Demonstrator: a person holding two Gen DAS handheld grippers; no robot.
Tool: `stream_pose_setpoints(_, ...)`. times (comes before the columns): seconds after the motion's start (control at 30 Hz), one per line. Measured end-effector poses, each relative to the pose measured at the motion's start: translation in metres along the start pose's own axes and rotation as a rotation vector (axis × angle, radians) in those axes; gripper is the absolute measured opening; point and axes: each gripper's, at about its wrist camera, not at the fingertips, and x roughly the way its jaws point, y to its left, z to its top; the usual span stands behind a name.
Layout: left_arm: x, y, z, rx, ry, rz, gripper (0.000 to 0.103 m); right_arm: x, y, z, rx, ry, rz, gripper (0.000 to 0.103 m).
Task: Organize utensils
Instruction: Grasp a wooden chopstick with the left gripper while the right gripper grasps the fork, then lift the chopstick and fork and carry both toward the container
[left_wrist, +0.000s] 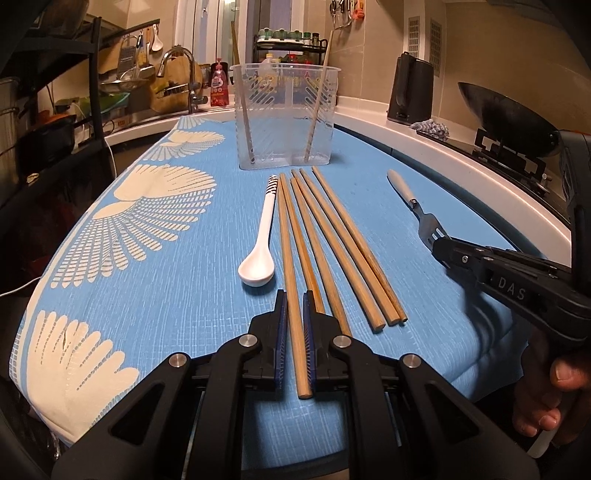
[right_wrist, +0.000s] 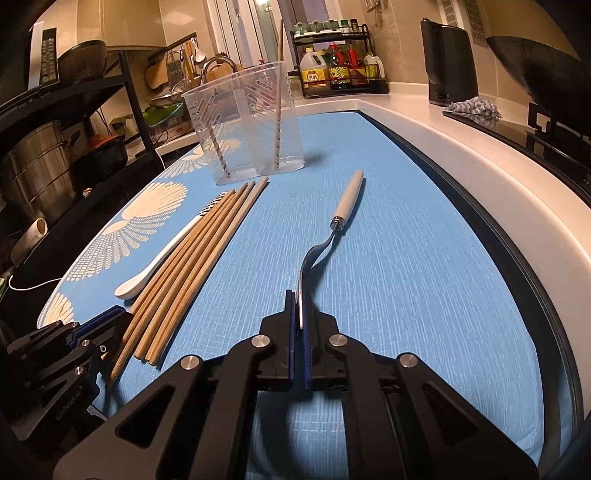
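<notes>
Several wooden chopsticks (left_wrist: 332, 243) lie side by side on the blue cloth (left_wrist: 184, 302), with a white spoon (left_wrist: 258, 254) to their left. My left gripper (left_wrist: 294, 306) is shut on the leftmost chopstick (left_wrist: 291, 280), low at the cloth. My right gripper (right_wrist: 300, 306) is shut on the tine end of a fork (right_wrist: 325, 240) with a white handle; the handle points toward a clear plastic utensil holder (right_wrist: 247, 125). The holder (left_wrist: 284, 114) stands at the far end with two chopsticks leaning inside. The right gripper also shows in the left wrist view (left_wrist: 439, 245).
A white counter edge (right_wrist: 461, 147) runs along the right, with a black kettle (right_wrist: 448, 62), a wok (right_wrist: 546, 62) on a stove and a spice rack (right_wrist: 340, 62) behind. A sink tap (left_wrist: 181, 74) and black shelving (right_wrist: 74, 122) stand to the left.
</notes>
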Motion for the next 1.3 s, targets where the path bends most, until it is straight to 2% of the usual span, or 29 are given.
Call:
stream_pose_setpoints(0.1,0.000,-0.001,0.001,0.000,-0.001,0.003,0.009,0.001,0.000,0.003,0.002,0.003,0.002,0.002)
stream_pose_setpoints(0.4,-0.007,0.007,0.009,-0.034,-0.011,-0.002,0.007,-0.025,0.008,0.018,-0.027,-0.043,-0.007,0.001)
stream_pose_setpoints(1.07,-0.062,0.031,0.055,-0.055,-0.217,-0.029,0.007,-0.097,0.026,0.065,-0.077,-0.163,0.016,0.001)
stream_pose_setpoints(1.3,-0.070,0.037,0.076,-0.057,-0.242,-0.046,0.007,-0.107,0.025,0.080,-0.077,-0.181,0.029,0.001)
